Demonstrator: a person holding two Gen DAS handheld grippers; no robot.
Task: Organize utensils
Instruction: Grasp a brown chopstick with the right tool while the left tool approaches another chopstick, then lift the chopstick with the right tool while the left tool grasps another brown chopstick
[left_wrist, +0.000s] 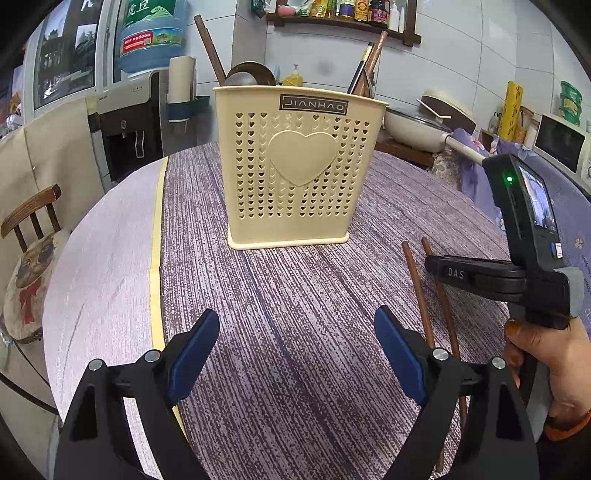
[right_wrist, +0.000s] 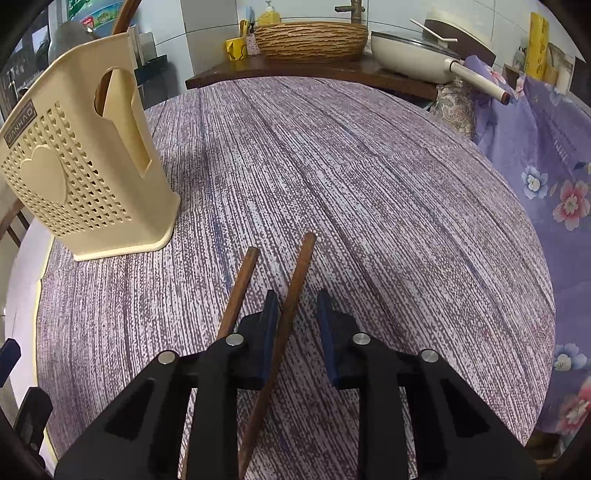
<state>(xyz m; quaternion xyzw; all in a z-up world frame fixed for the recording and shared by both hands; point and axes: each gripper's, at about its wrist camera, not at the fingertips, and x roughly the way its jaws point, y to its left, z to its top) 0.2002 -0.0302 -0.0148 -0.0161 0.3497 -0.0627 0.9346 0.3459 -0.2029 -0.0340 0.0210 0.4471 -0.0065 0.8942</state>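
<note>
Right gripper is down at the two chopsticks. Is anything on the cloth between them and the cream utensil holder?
Nothing visible. The chopsticks lie on bare tablecloth, with only cloth between them and the utensil holder. One chopstick sits between the right gripper jaws; the other lies outside its left finger. The left gripper hangs open, off that path.

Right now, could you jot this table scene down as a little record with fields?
surface: round table under a purple woven cloth
holder: cream perforated utensil basket, upright, utensils already inside
loose items: two brown chopsticks lying side by side on the cloth
left hand-held gripper: open, nothing between its pads
right hand-held gripper: straddling one chopstick, pads not yet pressing it
</note>
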